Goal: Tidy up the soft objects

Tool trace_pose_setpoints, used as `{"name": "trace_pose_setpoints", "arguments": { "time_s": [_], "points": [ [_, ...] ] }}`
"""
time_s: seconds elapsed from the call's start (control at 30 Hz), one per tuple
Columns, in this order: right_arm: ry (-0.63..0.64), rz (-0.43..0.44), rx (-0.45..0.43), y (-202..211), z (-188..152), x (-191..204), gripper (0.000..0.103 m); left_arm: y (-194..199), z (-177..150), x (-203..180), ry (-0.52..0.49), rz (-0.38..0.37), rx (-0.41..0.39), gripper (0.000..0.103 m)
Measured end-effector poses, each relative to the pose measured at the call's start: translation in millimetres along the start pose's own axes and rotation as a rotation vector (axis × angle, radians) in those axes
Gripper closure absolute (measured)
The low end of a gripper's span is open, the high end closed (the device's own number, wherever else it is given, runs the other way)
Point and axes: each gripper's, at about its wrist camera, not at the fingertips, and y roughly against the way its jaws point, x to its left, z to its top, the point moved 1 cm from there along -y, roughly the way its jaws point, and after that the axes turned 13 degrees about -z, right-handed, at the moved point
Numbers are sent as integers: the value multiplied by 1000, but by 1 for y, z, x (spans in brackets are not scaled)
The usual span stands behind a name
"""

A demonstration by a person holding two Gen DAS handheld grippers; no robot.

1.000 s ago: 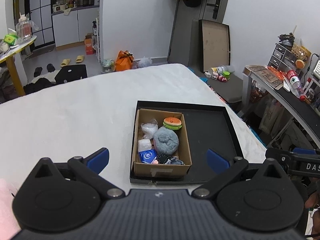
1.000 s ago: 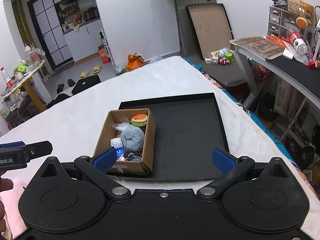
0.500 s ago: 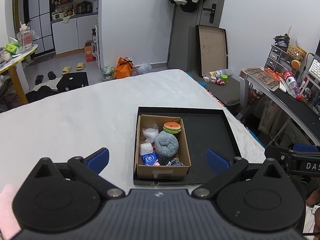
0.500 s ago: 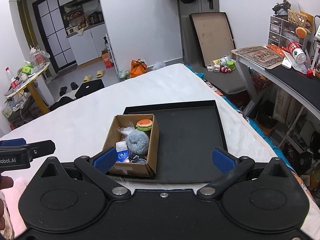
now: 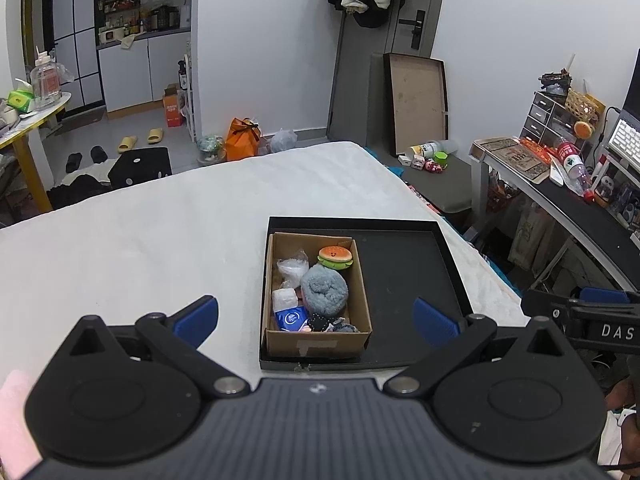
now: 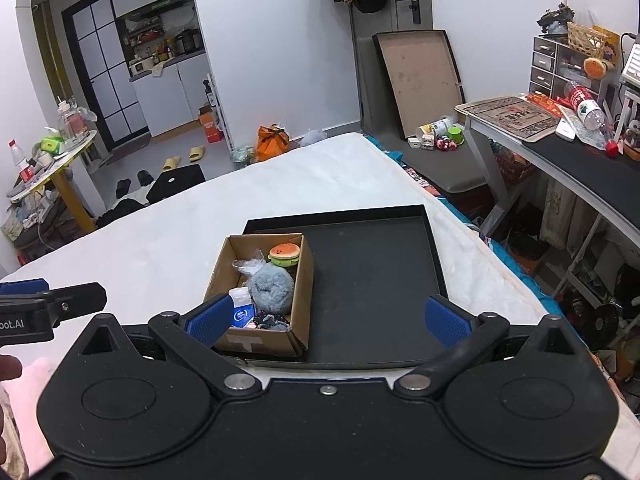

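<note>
Both my tongs wide and empty above the bed.

Left tongs hang near the box, which sits in the tray's left side holding a burger toy and grey ball; right tongs alongside.

**Soft things packed in the box**

Ahead of the left gripper, between its spread fingers, a cardboard box holds a burger plush at the far end, a grey fluffy bundle mid-box, and a blue packet nearest.
</note>
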Motion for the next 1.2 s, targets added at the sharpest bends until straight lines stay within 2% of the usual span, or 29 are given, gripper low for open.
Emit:
{"name": "trace_pose_setpoints", "arguments": {
  "time_s": [1.2],
  "points": [
    [17, -5, 5, 0, -1, 4, 0, 3, 0, 4, 17, 7, -1, 0]
  ]
}}
